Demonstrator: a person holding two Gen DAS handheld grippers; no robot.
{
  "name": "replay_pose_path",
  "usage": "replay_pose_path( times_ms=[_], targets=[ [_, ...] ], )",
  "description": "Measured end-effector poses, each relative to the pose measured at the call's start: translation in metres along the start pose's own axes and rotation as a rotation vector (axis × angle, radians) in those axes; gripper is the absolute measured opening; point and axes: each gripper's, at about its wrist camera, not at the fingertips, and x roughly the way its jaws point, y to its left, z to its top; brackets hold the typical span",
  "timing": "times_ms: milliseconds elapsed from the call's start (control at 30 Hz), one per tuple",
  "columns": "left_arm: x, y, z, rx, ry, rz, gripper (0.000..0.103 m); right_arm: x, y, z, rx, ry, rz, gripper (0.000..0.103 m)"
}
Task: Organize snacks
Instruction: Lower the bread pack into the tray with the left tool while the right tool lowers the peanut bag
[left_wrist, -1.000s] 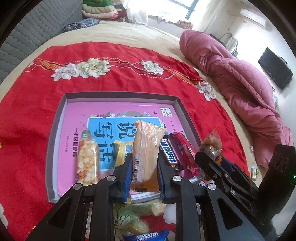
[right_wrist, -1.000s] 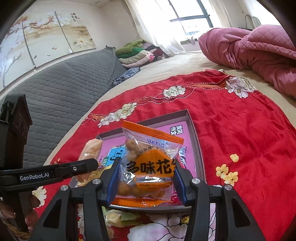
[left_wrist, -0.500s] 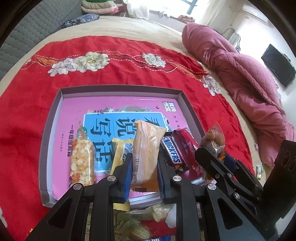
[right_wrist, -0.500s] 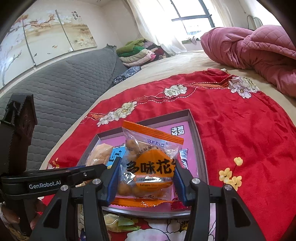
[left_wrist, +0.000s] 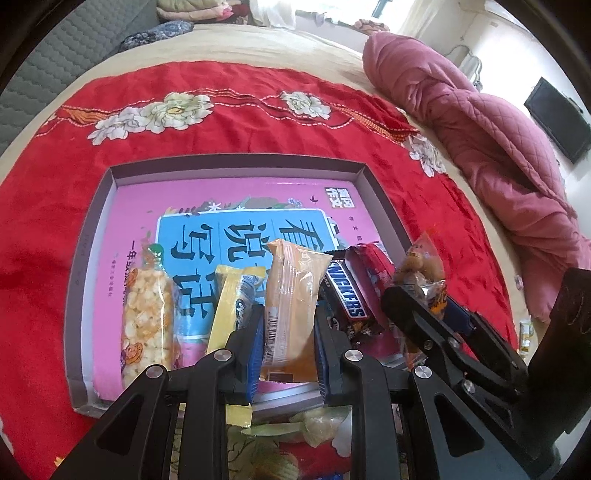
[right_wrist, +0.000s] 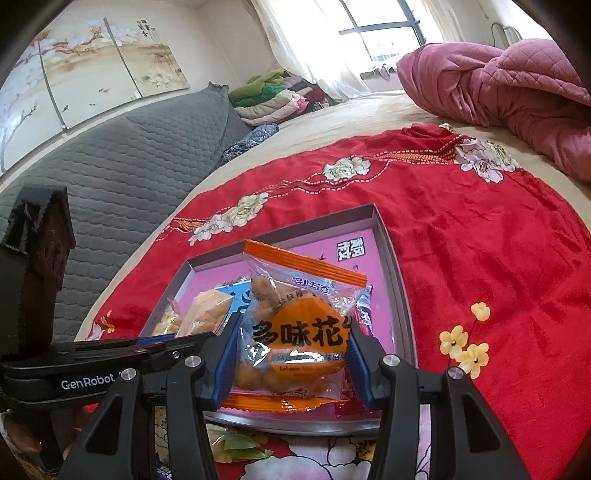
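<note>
My left gripper (left_wrist: 289, 343) is shut on an orange cake packet (left_wrist: 293, 295), held over the near edge of a grey tray (left_wrist: 236, 164) with a pink book cover inside. In the tray lie a popcorn bar (left_wrist: 147, 317), a yellow Oreo packet (left_wrist: 231, 299), a Snickers bar (left_wrist: 347, 299) and a red packet (left_wrist: 373, 266). My right gripper (right_wrist: 291, 354) is shut on a clear and orange peanut packet (right_wrist: 299, 328), held above the tray's (right_wrist: 400, 295) near right corner. The right gripper with its packet shows in the left wrist view (left_wrist: 424, 295).
The tray sits on a red flowered cloth (left_wrist: 258, 110) on a bed. A pink quilt (left_wrist: 491, 122) lies at the right. A grey padded headboard (right_wrist: 122, 155) is at the left. Green-wrapped snacks (left_wrist: 314, 428) lie on the cloth before the tray.
Both grippers moved slightly forward and down toward the tray, each still holding its packet. The tray's contents have not moved.
</note>
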Motion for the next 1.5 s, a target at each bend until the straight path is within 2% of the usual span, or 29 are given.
replay_pose_path(
  times_ms=[833, 1500],
  targets=[
    [0.016, 0.003, 0.001, -0.003, 0.031, 0.01, 0.024, 0.017, -0.005, -0.011, -0.013, 0.062, -0.016, 0.052],
    [0.012, 0.01, 0.002, -0.027, 0.023, 0.017, 0.024, 0.011, -0.015, -0.007, 0.053, 0.052, 0.013, 0.052]
  ],
)
